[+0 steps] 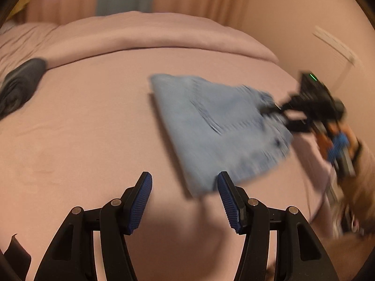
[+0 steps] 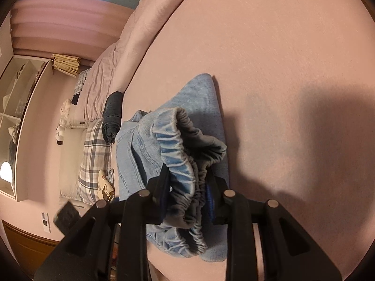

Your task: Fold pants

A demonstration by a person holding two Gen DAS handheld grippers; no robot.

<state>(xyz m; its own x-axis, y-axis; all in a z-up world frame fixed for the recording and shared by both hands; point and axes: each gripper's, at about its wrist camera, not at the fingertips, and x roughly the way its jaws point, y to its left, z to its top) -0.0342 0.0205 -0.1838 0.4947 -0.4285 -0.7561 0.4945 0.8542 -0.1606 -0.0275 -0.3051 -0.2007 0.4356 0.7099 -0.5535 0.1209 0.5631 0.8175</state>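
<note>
The light blue denim pants [image 1: 211, 126] lie folded in a compact bundle on the pink bed sheet [image 1: 93, 128], right of centre in the left wrist view. My left gripper [image 1: 185, 201] is open and empty, just in front of the bundle's near corner. My right gripper [image 1: 274, 111] comes in from the right, blurred, and is shut on the pants' elastic waistband. In the right wrist view the gathered waistband [image 2: 185, 164] sits pinched between the right gripper's [image 2: 187, 187] fingers, with the folded pants [image 2: 204, 98] beneath it.
A dark rolled garment [image 1: 21, 86] lies at the left by the folded pink duvet [image 1: 152, 35]; it also shows in the right wrist view [image 2: 112, 114]. Plaid pillows [image 2: 93, 161], soft toys and a white shelf [image 2: 18, 107] stand beyond the bed's head.
</note>
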